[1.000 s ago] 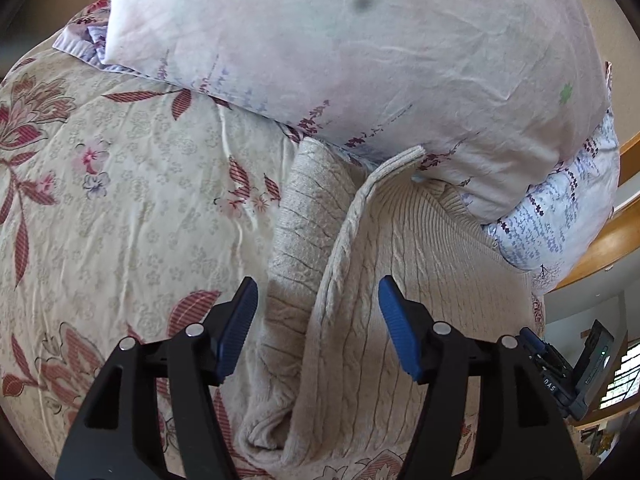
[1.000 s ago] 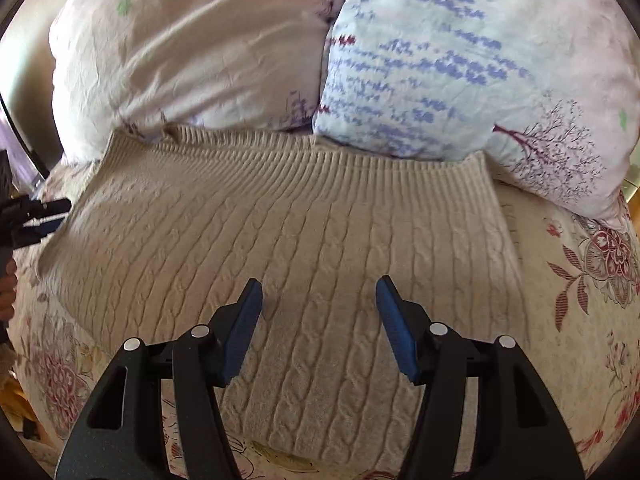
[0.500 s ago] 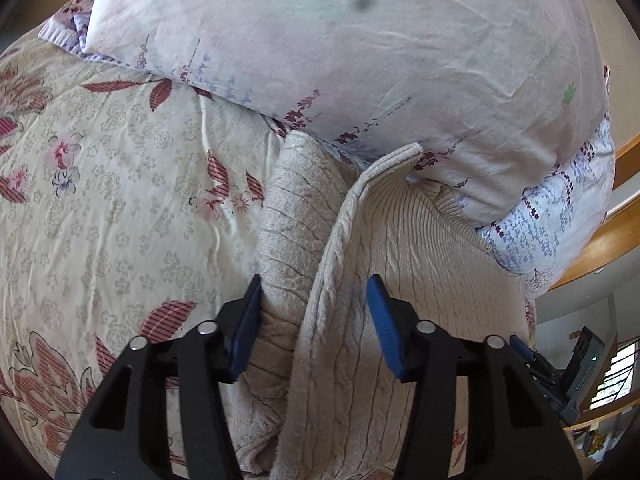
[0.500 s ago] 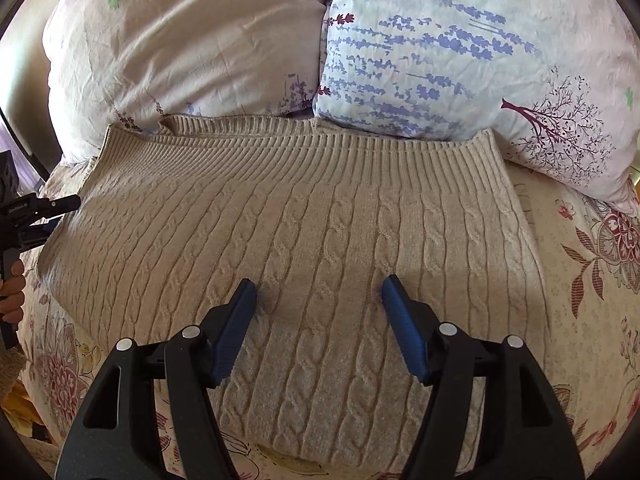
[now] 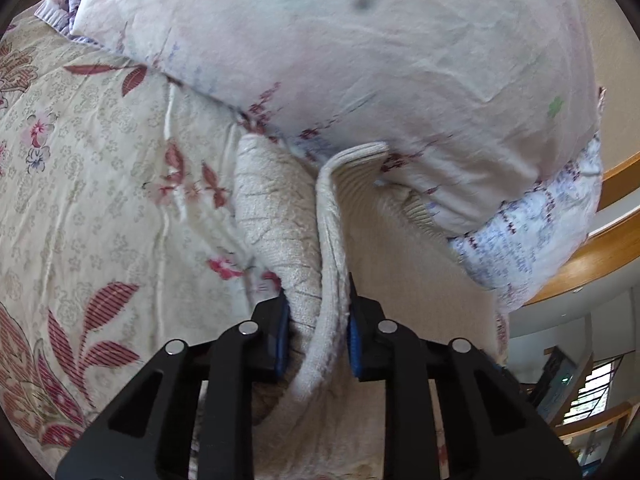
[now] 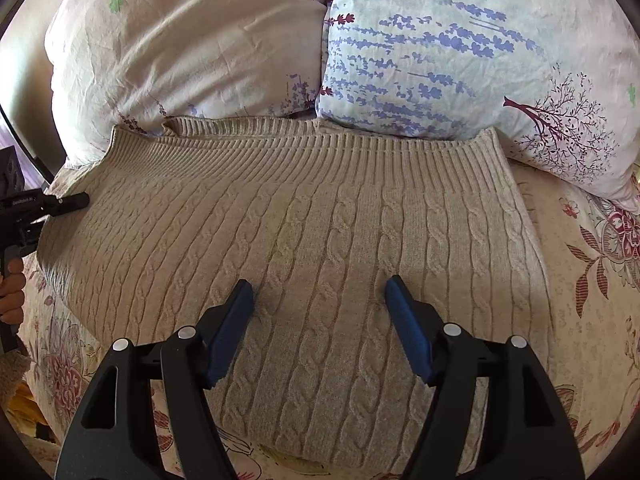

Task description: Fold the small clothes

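Note:
A beige cable-knit sweater (image 6: 320, 248) lies spread on the bed, its ribbed hem against the pillows. In the left wrist view my left gripper (image 5: 316, 328) is shut on the sweater's (image 5: 296, 240) left edge, pinching a bunched fold and a sleeve between the blue pads. My right gripper (image 6: 320, 316) is open, hovering just above the middle of the sweater, holding nothing. The left gripper (image 6: 48, 204) also shows at the far left of the right wrist view, at the sweater's edge.
Two large floral pillows (image 6: 192, 40) (image 6: 472, 48) lean at the head of the bed, touching the sweater's hem. A floral bedspread (image 5: 88, 184) covers the bed. A wooden bed frame (image 5: 608, 248) runs at the right.
My left gripper moved forward onto the sweater's edge and closed on the fold. My right gripper stayed open and shifted slightly forward over the sweater.

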Demonstrator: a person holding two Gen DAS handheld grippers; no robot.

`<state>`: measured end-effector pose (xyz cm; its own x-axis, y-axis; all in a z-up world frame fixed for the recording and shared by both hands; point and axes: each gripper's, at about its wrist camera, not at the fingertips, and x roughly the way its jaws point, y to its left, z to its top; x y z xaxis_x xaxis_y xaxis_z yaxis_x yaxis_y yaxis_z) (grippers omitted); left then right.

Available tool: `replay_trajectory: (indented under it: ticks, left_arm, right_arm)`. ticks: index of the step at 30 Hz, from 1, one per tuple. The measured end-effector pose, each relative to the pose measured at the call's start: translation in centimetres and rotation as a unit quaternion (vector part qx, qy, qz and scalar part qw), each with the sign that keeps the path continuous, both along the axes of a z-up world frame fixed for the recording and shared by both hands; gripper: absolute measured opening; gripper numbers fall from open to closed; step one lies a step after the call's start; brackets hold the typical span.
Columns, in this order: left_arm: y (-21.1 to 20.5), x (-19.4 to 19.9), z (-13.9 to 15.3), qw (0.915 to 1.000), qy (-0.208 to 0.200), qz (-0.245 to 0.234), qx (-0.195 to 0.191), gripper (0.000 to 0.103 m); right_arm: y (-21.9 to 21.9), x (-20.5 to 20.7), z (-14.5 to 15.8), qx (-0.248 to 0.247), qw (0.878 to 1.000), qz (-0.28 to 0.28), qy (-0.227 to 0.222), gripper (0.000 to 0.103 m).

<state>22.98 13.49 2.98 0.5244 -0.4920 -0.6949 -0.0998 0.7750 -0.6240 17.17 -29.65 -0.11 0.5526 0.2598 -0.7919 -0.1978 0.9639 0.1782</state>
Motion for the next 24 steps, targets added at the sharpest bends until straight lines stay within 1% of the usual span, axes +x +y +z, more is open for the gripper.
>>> replay_trajectory:
  ticks: [5, 10, 15, 16, 18, 19, 20, 21, 22, 24]
  left_arm:
    - [-2.5, -0.3, 3.7, 0.9987, -0.040, -0.025, -0.017, 0.020]
    - [-6.2, -0.5, 7.5, 0.9951, -0.071, -0.059, -0.037, 0.018]
    - [-10.8, -0.4, 10.4, 0.9882, -0.096, -0.091, -0.078, 0.017]
    - [-12.5, -0.3, 11.1, 0.9844, -0.106, -0.107, -0.091, 0.016]
    - [-15.1, -0.2, 11.7, 0.9789, -0.121, -0.132, -0.099, 0.004]
    - [-17.0, 0.1, 12.0, 0.9746, -0.128, -0.155, -0.099, 0.000]
    - [-18.8, 0.3, 12.0, 0.9718, -0.132, -0.174, -0.090, 0.000]
    - [-20.2, 0.5, 11.6, 0.9710, -0.131, -0.186, -0.073, 0.000]
    - [-21.8, 1.0, 10.6, 0.9715, -0.114, -0.198, -0.064, 0.000]
    - [-23.1, 1.3, 8.6, 0.9712, -0.074, -0.212, -0.079, 0.000]
  right_arm:
    - [-1.3, -0.1, 0.6, 0.038, 0.999, -0.009, 0.004, 0.070]
    - [-3.1, -0.4, 1.2, 0.078, 0.997, -0.025, 0.003, 0.070]
    - [-5.8, -0.8, 2.6, 0.132, 0.990, -0.040, -0.010, 0.070]
    - [-6.3, -0.9, 2.8, 0.141, 0.989, -0.041, -0.012, 0.070]
    - [-7.8, -1.2, 3.1, 0.172, 0.984, -0.044, -0.010, 0.070]
    - [-8.5, -1.2, 3.2, 0.190, 0.981, -0.044, -0.007, 0.070]
    - [-9.3, -1.2, 3.0, 0.213, 0.976, -0.044, 0.001, 0.070]
    - [-9.9, -1.2, 2.8, 0.231, 0.972, -0.044, 0.011, 0.070]
    - [-10.4, -1.1, 2.5, 0.240, 0.969, -0.046, 0.021, 0.070]
    - [-11.7, -1.3, 1.7, 0.254, 0.964, -0.062, 0.042, 0.070]
